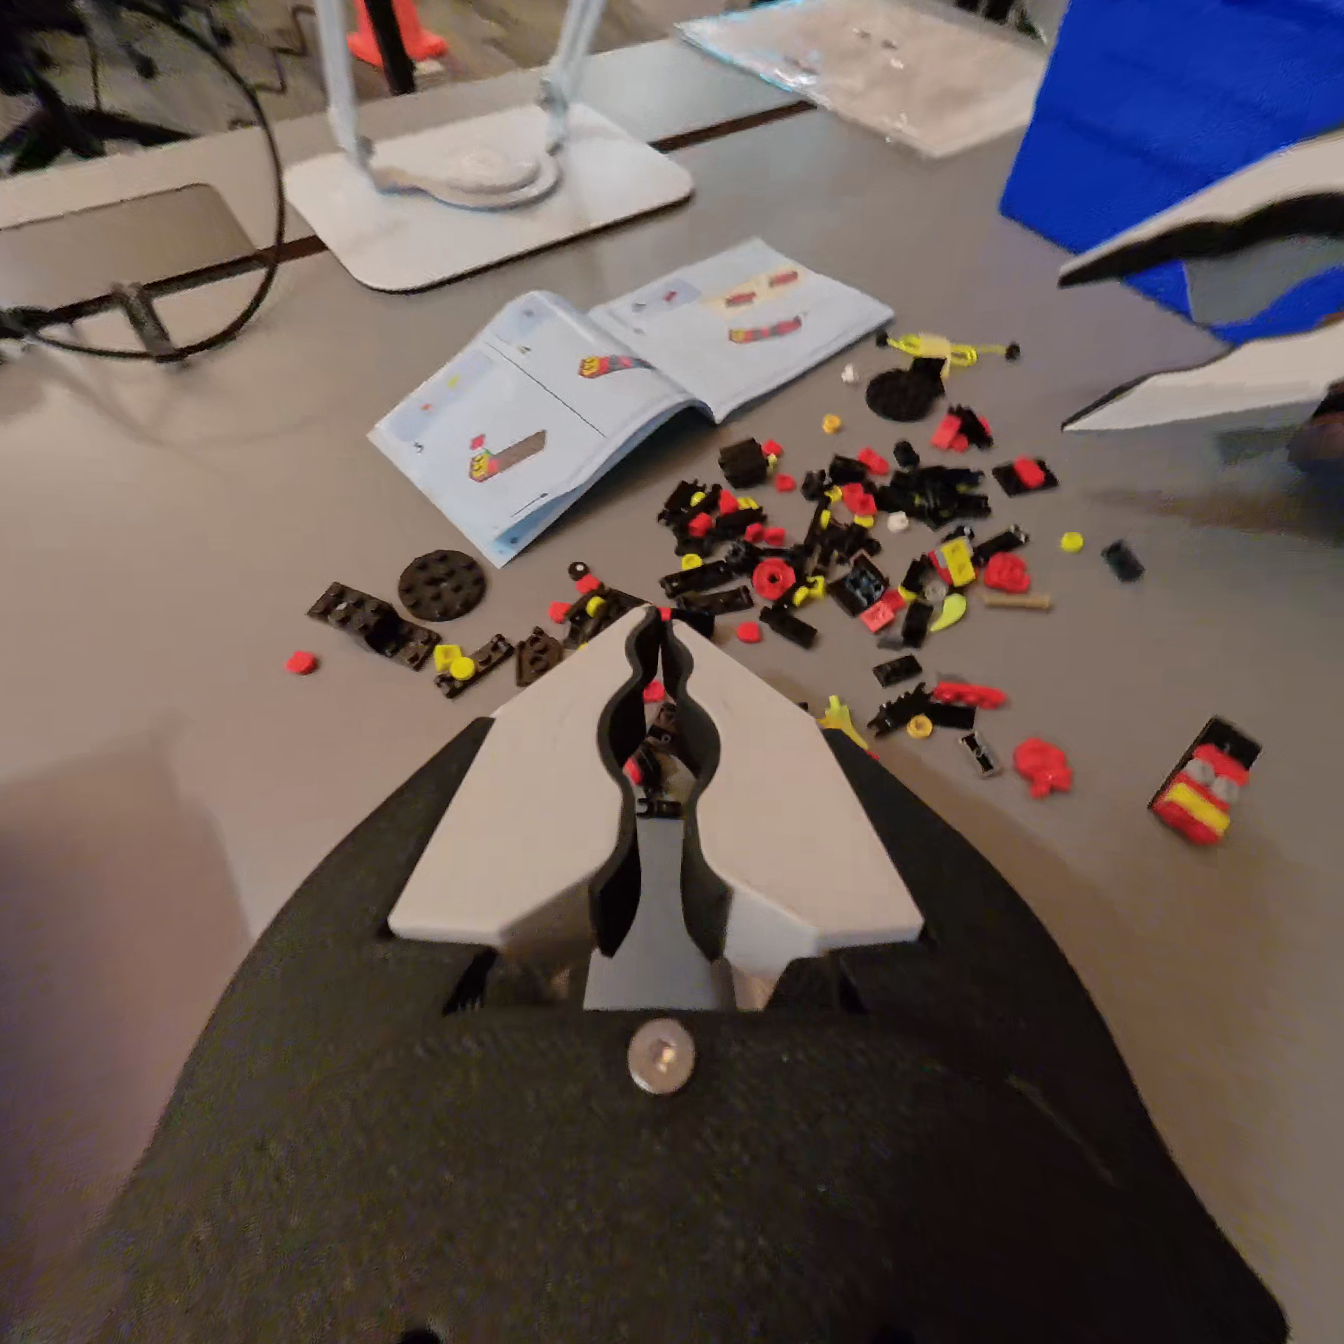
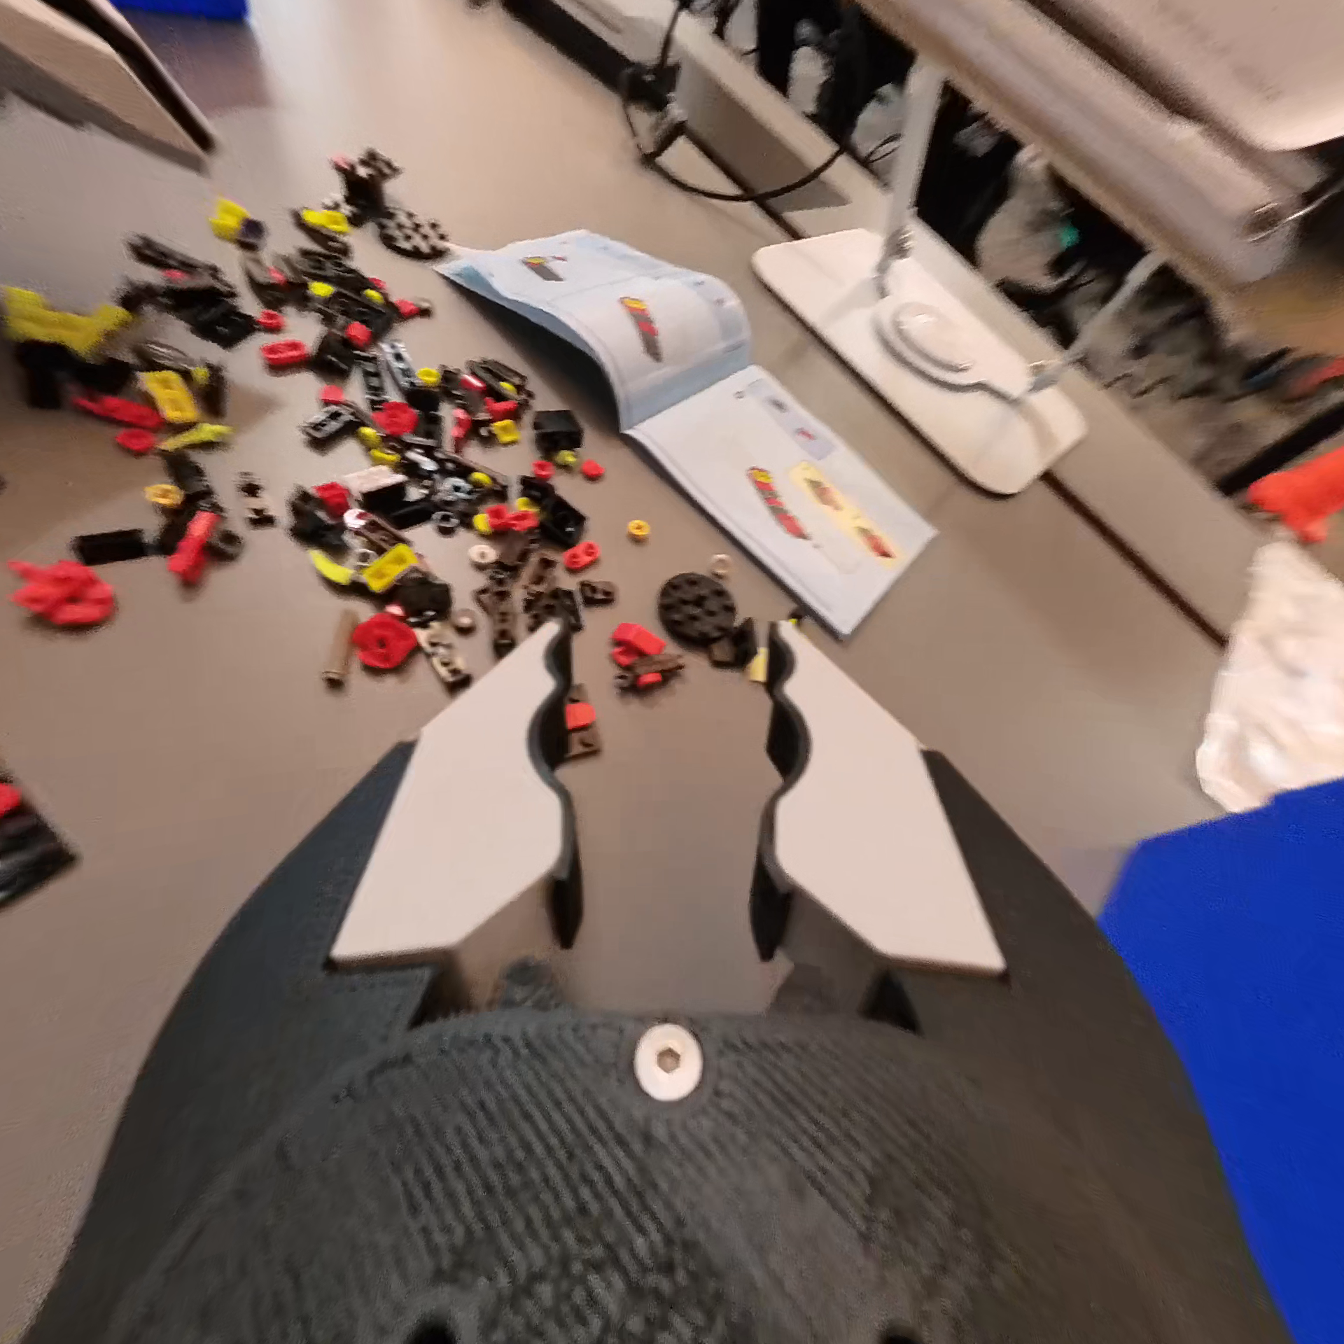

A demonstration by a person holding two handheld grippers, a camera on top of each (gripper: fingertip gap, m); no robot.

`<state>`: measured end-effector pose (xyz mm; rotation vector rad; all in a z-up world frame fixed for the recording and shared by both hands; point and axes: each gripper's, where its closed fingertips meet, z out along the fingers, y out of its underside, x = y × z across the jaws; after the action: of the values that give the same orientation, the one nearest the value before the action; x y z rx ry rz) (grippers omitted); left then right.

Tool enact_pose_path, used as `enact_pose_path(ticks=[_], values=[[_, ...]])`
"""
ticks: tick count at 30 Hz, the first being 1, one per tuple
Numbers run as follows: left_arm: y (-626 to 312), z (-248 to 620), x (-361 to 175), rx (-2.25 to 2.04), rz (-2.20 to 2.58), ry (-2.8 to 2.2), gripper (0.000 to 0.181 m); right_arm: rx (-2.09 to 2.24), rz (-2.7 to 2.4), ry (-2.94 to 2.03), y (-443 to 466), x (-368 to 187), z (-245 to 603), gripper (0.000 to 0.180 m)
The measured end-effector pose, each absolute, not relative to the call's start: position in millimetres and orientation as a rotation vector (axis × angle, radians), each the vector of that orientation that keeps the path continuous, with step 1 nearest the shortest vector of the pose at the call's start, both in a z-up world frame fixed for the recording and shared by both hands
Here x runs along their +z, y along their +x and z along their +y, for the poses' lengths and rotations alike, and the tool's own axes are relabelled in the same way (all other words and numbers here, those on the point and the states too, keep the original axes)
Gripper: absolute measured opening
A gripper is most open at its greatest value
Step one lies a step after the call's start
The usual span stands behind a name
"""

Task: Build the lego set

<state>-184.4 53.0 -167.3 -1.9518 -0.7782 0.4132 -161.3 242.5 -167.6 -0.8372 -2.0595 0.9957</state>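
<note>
Loose black, red and yellow lego pieces lie scattered on the grey table; they also show in the right wrist view. An open instruction booklet lies behind them and shows in the right wrist view too. A small red, yellow and black partial build sits at the right. My left gripper is shut, its tips over the near edge of the pile; I see nothing clearly held. My right gripper is open and empty above pieces beside a black round plate. It also shows at the right of the left wrist view.
A white lamp base stands behind the booklet. A blue box is at the far right, with a clear plastic bag behind it. Black cables lie at the far left. Another black round plate lies left of the pile. The tips of one gripper are about 20 cm away from the tips of the other. About 7 cm separates my right fingertips from the black round plate. The left camera catches it too, in the left wrist view.
</note>
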Motion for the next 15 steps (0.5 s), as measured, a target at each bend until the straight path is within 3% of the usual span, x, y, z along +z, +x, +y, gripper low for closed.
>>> enact_pose_path(ticks=[7, 15], values=[[-190.4, 43.4, -162.7, 0.388, -0.893, -1.904, 0.000, 0.973, -1.932, -0.770, -160.1, -151.7, 240.7, 0.000], [-192.1, 40.9, -165.5, 0.475, -0.900, -1.920, 0.000, 1.169, -1.865, -0.990, -150.0, -132.1, 228.0, 0.000]])
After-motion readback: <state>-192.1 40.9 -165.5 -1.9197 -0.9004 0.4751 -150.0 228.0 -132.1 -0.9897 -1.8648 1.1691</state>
